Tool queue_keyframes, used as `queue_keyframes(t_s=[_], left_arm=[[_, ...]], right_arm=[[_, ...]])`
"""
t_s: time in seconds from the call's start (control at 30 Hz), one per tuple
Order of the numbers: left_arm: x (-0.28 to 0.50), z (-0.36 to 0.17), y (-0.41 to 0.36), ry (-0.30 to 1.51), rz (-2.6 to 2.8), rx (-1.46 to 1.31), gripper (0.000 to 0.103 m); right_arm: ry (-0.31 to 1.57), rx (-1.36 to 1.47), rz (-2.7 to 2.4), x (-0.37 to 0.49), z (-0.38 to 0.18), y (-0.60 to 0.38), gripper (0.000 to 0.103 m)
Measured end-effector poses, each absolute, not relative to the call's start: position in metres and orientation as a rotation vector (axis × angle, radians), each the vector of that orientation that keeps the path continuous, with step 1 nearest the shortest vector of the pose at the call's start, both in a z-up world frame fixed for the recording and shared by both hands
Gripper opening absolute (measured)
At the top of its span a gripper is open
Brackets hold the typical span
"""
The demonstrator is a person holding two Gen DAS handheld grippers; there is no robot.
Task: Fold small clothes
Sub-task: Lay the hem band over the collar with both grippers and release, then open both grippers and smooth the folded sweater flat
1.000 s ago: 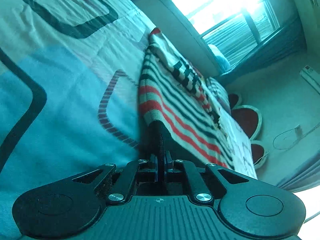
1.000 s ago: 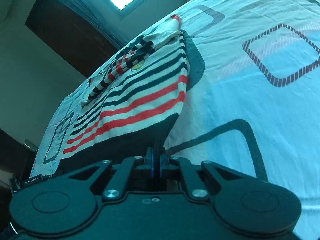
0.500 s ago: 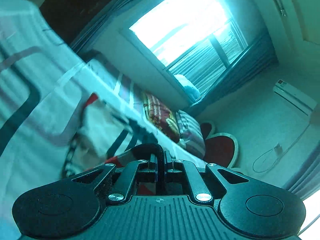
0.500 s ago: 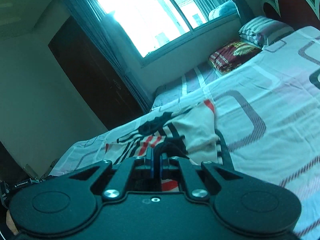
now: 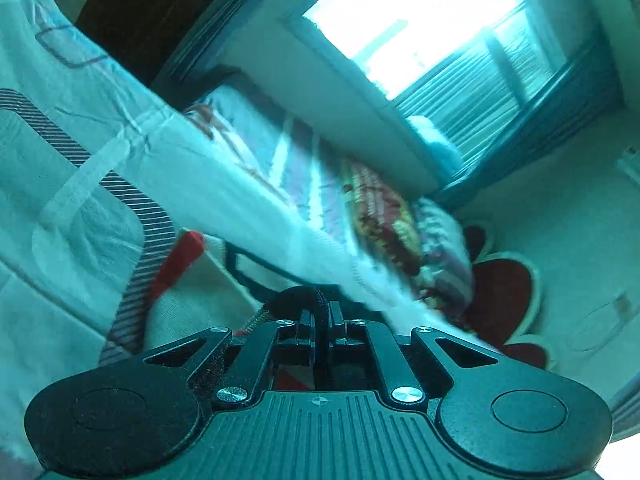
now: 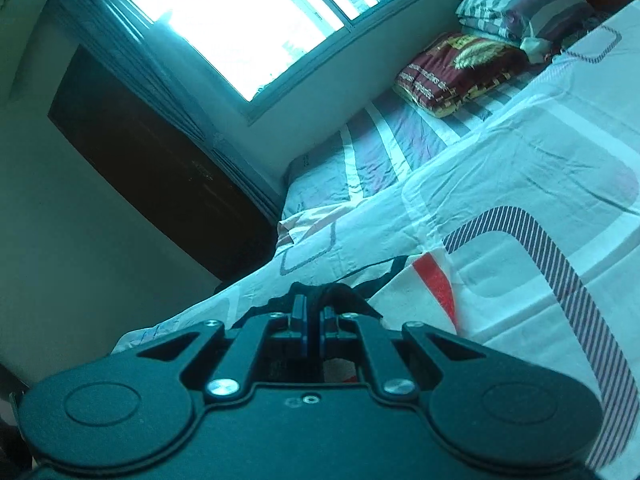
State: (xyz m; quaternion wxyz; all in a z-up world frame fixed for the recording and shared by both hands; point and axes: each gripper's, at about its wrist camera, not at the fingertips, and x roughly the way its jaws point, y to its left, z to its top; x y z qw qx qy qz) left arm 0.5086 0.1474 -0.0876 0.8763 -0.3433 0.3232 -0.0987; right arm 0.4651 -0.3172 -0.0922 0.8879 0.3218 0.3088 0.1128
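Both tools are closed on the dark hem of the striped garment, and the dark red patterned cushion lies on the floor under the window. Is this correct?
Not fully. Both the left tool and right tool do pinch the garment's dark hem, but the dark red cushion lies on the bed, beside the striped pillow, as the right wrist view shows.

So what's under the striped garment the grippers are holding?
The patterned bedsheet lies under the striped garment. Most of the garment is hidden below the right hand-held gripper and the left hand-held gripper.
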Motion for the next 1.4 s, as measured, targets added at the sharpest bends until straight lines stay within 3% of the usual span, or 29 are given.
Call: queue_keyframes(t_s=[0.17, 0.2, 0.23, 0.27, 0.33, 0.37, 0.5, 0.57, 0.77, 0.8, 0.83, 0.87, 0.9, 0.97, 1.2, 1.4], left_arm=[[0.554, -0.144, 0.148, 0.74, -0.143, -0.763, 0.006], [0.554, -0.146, 0.148, 0.722, -0.151, -0.785, 0.013], [0.551, -0.146, 0.146, 0.696, -0.17, -0.786, 0.03], [0.548, -0.143, 0.145, 0.668, -0.19, -0.775, 0.04], [0.542, -0.135, 0.141, 0.612, -0.199, -0.721, 0.073], [0.542, -0.13, 0.141, 0.602, -0.179, -0.67, 0.075], [0.551, -0.117, 0.133, 0.637, -0.195, -0.453, 0.074], [0.559, -0.112, 0.127, 0.674, -0.21, -0.313, 0.073], [0.577, -0.116, 0.098, 0.781, -0.209, -0.065, 0.054], [0.576, -0.116, 0.096, 0.772, -0.205, -0.061, 0.05], [0.573, -0.117, 0.092, 0.759, -0.199, -0.053, 0.036], [0.571, -0.116, 0.091, 0.743, -0.195, -0.049, 0.029], [0.566, -0.115, 0.09, 0.715, -0.186, -0.058, 0.016], [0.557, -0.111, 0.091, 0.658, -0.156, -0.068, 0.005], [0.532, -0.097, 0.095, 0.48, -0.078, -0.061, 0.006], [0.562, -0.117, 0.091, 0.654, -0.025, -0.015, 0.006]], right_arm=[[0.742, 0.682, 0.229, 0.524, -0.149, -0.318, 0.013], [0.717, 0.671, 0.24, 0.525, -0.151, -0.317, 0.015], [0.689, 0.664, 0.25, 0.521, -0.15, -0.318, 0.017], [0.658, 0.657, 0.25, 0.517, -0.146, -0.319, 0.023], [0.566, 0.656, 0.238, 0.503, -0.136, -0.328, 0.046], [0.542, 0.653, 0.236, 0.499, -0.133, -0.332, 0.053], [0.576, 0.498, 0.271, 0.502, -0.121, -0.326, 0.042], [0.601, 0.371, 0.282, 0.507, -0.118, -0.311, 0.041], [0.704, 0.091, 0.292, 0.536, -0.129, -0.266, 0.034], [0.717, 0.054, 0.288, 0.537, -0.132, -0.259, 0.033], [0.719, 0.023, 0.289, 0.539, -0.134, -0.253, 0.033], [0.711, -0.002, 0.289, 0.538, -0.135, -0.248, 0.025], [0.694, -0.028, 0.29, 0.535, -0.135, -0.244, 0.007], [0.635, -0.072, 0.275, 0.527, -0.131, -0.238, 0.006], [0.46, -0.062, 0.191, 0.512, -0.104, -0.248, 0.005], [0.628, -0.057, 0.124, 0.536, -0.147, -0.255, 0.007]])
